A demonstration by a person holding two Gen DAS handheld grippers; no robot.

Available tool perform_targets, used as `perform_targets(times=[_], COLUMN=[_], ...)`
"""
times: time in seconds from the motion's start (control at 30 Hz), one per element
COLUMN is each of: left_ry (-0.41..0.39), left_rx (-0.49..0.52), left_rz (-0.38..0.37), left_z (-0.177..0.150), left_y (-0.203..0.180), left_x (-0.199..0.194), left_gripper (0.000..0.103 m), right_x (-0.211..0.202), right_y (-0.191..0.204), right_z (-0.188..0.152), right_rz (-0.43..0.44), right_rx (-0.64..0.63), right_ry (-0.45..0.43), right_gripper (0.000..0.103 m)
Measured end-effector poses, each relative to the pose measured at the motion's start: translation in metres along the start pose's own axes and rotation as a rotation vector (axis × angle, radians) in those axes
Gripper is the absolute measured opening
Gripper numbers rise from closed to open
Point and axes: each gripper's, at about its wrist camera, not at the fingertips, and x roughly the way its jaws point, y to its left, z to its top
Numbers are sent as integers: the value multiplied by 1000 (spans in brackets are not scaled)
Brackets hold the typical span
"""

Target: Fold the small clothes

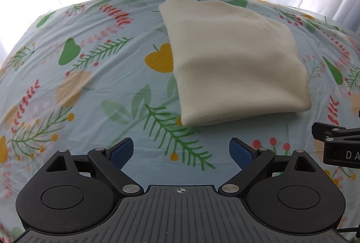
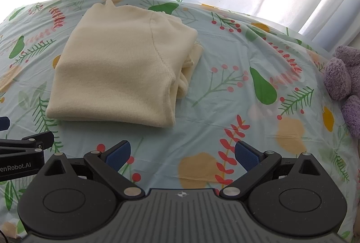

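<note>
Two grippers, left [image 1: 181,151] and right [image 2: 182,152], gape wide and empty at lower frame; folded cream knit garment [image 1: 227,63] lies centre on floral sheet [image 1: 90,76].

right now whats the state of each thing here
sweater: folded, lying flat on the sheet, not gripped
left gripper: open, empty, short of the sweater
right gripper: open, empty, short of the sweater
sheet: spread, lightly wrinkled
plush toy: lying at the right edge
</note>
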Motion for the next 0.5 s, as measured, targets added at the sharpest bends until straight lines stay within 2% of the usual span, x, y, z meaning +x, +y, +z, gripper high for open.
perform_targets(times=[0.5], left_ry=[-1], left_rx=[8], left_rz=[-3], left_z=[0], left_y=[0], left_x=[0], left_gripper=[96], right_x=[-1], right_y=[2], right_z=[0], right_rz=[-6], right_rx=[-5], right_ry=[-7], right_gripper=[99])
